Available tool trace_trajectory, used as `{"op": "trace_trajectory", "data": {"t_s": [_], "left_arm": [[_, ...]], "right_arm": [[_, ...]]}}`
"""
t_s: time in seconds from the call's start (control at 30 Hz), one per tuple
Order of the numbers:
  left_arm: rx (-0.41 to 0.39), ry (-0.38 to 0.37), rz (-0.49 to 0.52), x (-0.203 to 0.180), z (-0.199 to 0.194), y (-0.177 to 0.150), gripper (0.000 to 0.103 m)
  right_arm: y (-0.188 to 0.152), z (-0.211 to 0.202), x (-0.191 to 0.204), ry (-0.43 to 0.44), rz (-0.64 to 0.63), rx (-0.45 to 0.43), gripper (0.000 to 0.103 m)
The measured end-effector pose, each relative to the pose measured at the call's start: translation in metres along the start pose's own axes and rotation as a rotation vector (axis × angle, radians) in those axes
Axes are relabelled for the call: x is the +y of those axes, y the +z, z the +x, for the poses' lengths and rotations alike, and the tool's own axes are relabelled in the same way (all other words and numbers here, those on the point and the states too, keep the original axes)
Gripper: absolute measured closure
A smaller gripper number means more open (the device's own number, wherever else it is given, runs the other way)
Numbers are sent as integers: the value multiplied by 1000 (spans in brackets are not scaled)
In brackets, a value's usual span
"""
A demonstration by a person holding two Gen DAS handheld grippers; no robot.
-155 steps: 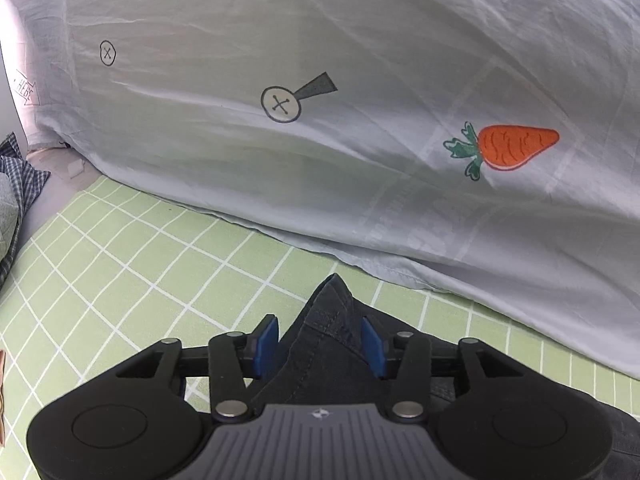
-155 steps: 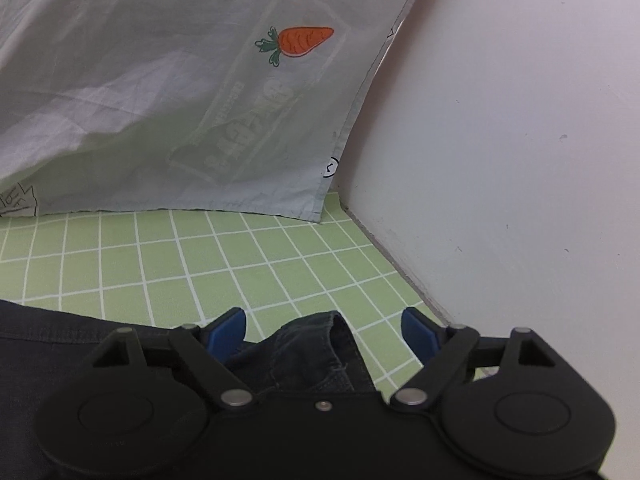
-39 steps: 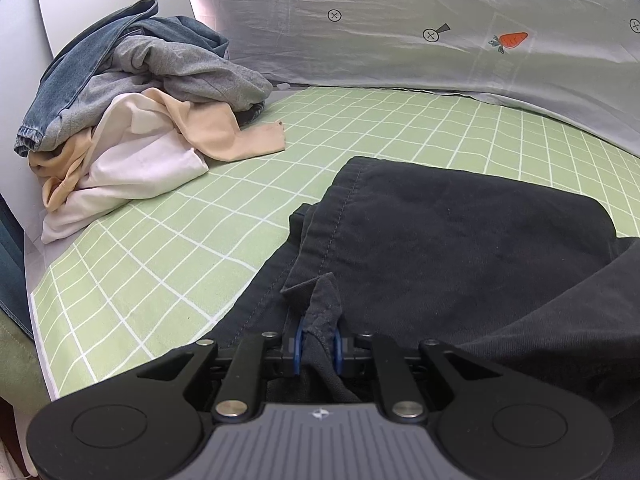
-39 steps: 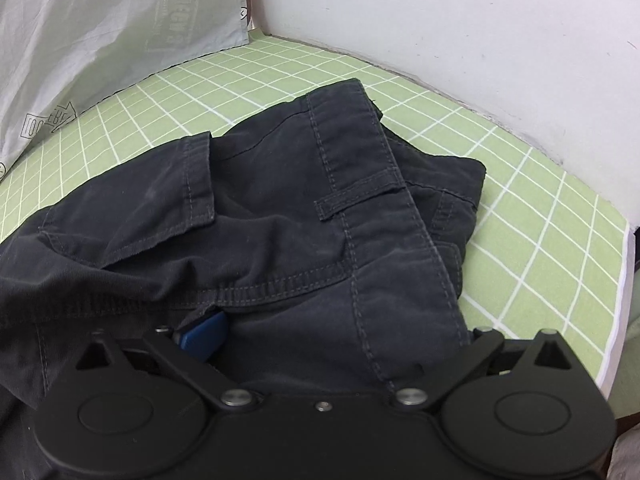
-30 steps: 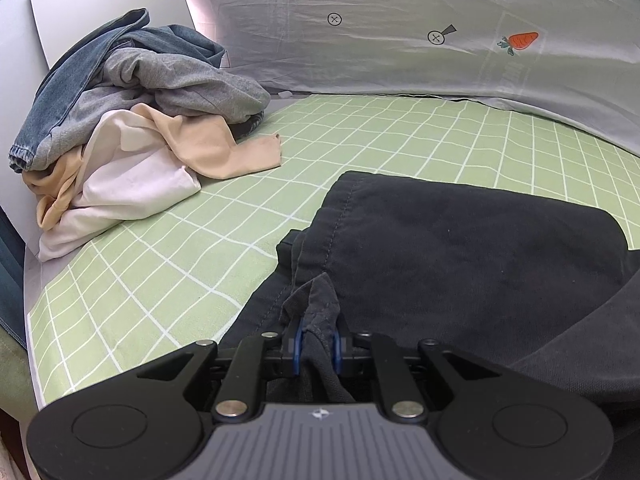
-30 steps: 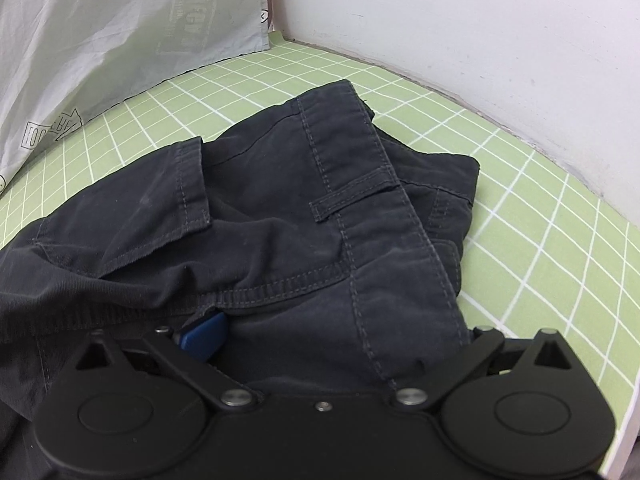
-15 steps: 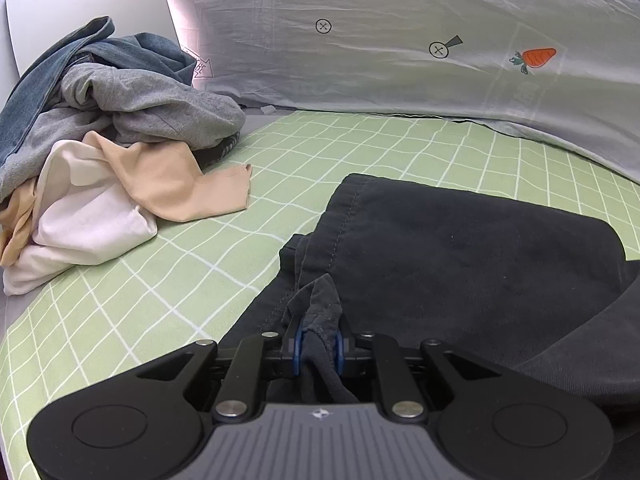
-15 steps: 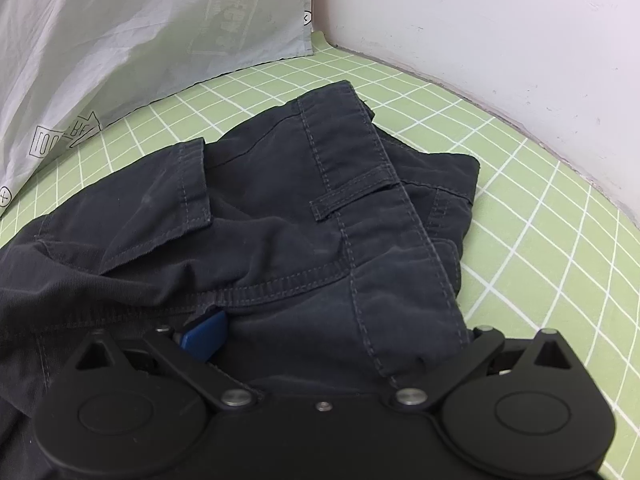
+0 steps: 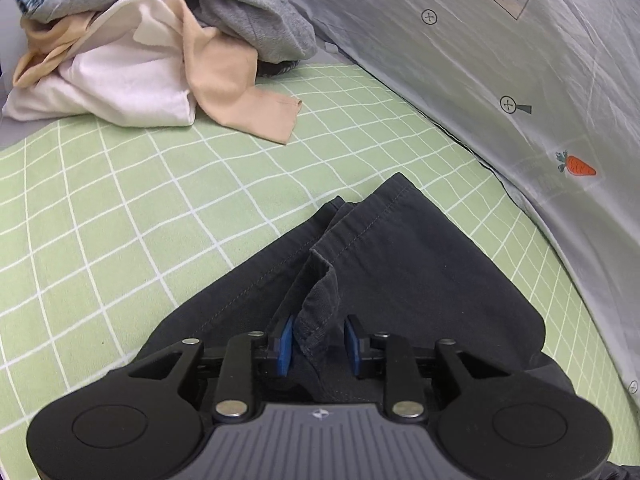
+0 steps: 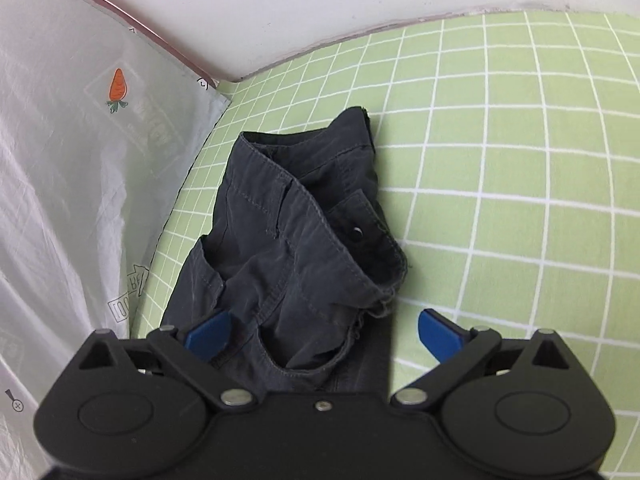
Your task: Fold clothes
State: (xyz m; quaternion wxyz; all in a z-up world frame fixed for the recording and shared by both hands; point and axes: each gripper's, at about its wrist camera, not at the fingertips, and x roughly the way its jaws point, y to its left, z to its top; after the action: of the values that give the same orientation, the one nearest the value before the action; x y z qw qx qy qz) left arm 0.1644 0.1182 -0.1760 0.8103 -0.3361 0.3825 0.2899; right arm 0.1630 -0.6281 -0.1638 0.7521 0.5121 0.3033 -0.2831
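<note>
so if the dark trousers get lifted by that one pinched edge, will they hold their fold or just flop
Probably flop: the dark trousers already sag into soft creases, and the fold standing between the left gripper pads looks limp. They seem fairly heavy for cloth, given the thick stitched seams and waistband. Sliding on the green checked sheet should be easy, though layers may shift apart.
</note>
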Motion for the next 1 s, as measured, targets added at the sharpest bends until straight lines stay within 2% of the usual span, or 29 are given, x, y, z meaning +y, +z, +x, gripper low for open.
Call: {"op": "trace_trajectory", "data": {"t_s": [0.13, 0.37, 0.43, 0.5, 0.67, 0.83, 1.0], "left_arm": [[26, 5, 40, -8, 1, -6, 60], [53, 13, 21, -10, 5, -1, 54], [61, 14, 12, -10, 6, 1, 54], [65, 21, 7, -11, 6, 2, 54], [70, 41, 16, -13, 8, 1, 54], [74, 58, 36, -16, 10, -1, 54], [92, -17, -75, -5, 6, 3, 53]], "right_arm": [[-15, 13, 5, -14, -53, 54, 32], [-19, 26, 14, -41, -86, 44, 47], [-19, 25, 13, -59, -72, 35, 61], [-19, 22, 15, -71, -83, 26, 67], [-25, 13, 29, -101, -166, -13, 69], [-22, 14, 33, -72, -149, -22, 69], [-18, 22, 21, -61, -78, 17, 69]]}}
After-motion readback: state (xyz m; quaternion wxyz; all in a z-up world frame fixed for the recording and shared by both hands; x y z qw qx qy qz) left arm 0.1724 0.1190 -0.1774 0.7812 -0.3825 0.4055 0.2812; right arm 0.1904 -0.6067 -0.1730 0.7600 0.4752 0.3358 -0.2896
